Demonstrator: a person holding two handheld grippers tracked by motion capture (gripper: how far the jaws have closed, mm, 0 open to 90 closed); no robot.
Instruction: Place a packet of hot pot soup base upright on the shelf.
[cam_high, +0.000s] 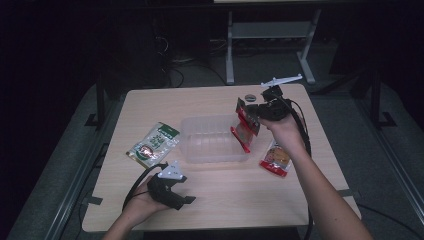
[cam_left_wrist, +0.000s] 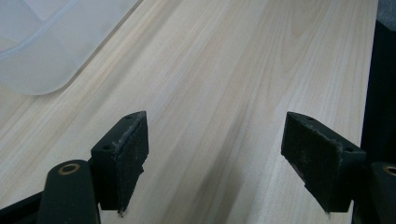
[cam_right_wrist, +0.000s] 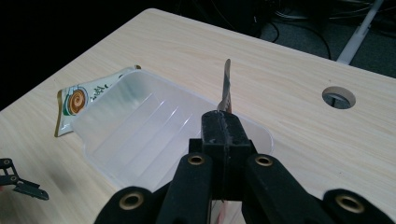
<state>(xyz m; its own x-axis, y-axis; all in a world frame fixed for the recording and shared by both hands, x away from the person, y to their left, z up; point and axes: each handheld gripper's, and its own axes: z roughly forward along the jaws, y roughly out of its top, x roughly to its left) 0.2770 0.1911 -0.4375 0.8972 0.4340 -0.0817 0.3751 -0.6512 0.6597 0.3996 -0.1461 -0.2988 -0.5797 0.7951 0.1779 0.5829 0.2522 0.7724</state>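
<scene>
High view first: the right gripper (cam_high: 256, 112) is up over the right end of the clear plastic tub (cam_high: 212, 156), jaws pinched tight on a red snack packet (cam_high: 246, 127) that hangs down with its lower end at the tub's right rim. So the packet is in the air, partly over the tub, not lying in it. A second red packet (cam_high: 275, 159) lies flat on the table (cam_high: 225, 200) just right of the tub, and a green and white packet (cam_high: 154, 144) lies just left of it. The left gripper (cam_high: 187, 199) sits low near the front edge of the table, well apart from everything, nothing in it.

Left gripper view: both black pads (cam_left_wrist: 125, 161) stand wide apart with only bare wood table between them. A corner of the tub (cam_left_wrist: 42, 51) shows at top left.

Right gripper view: the jaws are pressed together and the packet's thin edge (cam_right_wrist: 227, 86) sticks up out of them, seen side-on above the tub (cam_right_wrist: 140, 135). The green and white packet (cam_right_wrist: 81, 100) pokes out from behind the tub's far side, and there's a round cable hole (cam_right_wrist: 338, 97) in the table off to the right.
</scene>
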